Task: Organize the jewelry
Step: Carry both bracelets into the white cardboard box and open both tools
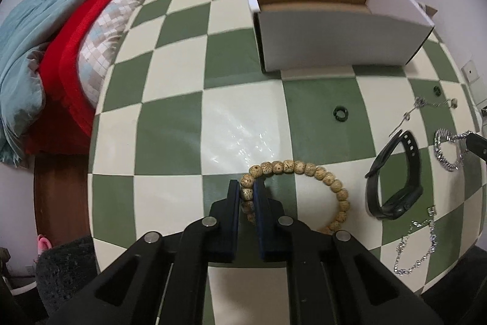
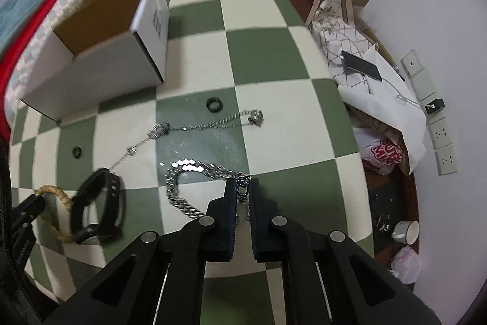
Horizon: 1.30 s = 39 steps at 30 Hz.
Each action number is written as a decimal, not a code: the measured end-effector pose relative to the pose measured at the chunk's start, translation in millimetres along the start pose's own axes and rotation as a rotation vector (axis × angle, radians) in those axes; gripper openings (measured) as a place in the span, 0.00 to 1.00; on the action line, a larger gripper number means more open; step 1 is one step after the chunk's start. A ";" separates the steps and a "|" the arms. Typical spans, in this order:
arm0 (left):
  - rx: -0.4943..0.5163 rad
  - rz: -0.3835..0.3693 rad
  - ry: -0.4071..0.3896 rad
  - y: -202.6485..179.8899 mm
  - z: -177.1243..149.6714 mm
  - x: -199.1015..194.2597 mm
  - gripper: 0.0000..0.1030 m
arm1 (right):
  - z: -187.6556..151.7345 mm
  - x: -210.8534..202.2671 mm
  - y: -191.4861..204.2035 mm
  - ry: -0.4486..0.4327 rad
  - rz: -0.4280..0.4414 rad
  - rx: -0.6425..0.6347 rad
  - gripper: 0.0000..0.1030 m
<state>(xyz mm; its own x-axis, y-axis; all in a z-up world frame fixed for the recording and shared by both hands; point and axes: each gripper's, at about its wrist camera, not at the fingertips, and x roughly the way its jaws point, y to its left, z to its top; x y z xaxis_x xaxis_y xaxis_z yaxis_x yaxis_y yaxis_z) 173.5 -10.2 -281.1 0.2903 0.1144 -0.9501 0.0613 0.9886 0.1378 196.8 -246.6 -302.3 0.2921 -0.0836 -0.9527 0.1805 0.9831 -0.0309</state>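
Checkered green-and-cream table (image 1: 170, 127), open box (image 1: 334, 29) at the back. Left gripper (image 1: 247, 194) pinches the bead bracelet (image 1: 304, 169); right gripper (image 2: 243, 191) pinches the silver chain bracelet (image 2: 182, 188). Both look light and floppy, the chain slippery, so I'd grab across the strand.

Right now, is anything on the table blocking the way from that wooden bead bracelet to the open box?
Nothing visible does. The left gripper is shut on the bead bracelet, and only bare checkered table lies between it and the box. The green ring sits off to the side.
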 end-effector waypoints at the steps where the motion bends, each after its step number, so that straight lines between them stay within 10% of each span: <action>1: -0.003 -0.003 -0.012 2.0 0.5 -5.3 0.06 | 0.1 -5.1 0.1 -0.012 0.005 0.001 0.07; 26: -0.093 -0.036 -0.321 5.5 95.3 -122.5 0.06 | 64.0 -145.7 60.0 -0.330 0.094 -0.114 0.07; 39: -0.150 -0.184 -0.205 19.6 185.0 -78.8 0.06 | 152.1 -104.4 88.3 -0.238 0.256 -0.096 0.07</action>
<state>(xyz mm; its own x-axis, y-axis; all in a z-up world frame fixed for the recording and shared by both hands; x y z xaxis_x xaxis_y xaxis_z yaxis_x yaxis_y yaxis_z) 328.5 -18.0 -151.8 0.4750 -0.0753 -0.8768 -0.0066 0.9960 -0.0891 325.2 -175.9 -159.6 0.5293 0.1423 -0.8364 -0.0119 0.9870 0.1604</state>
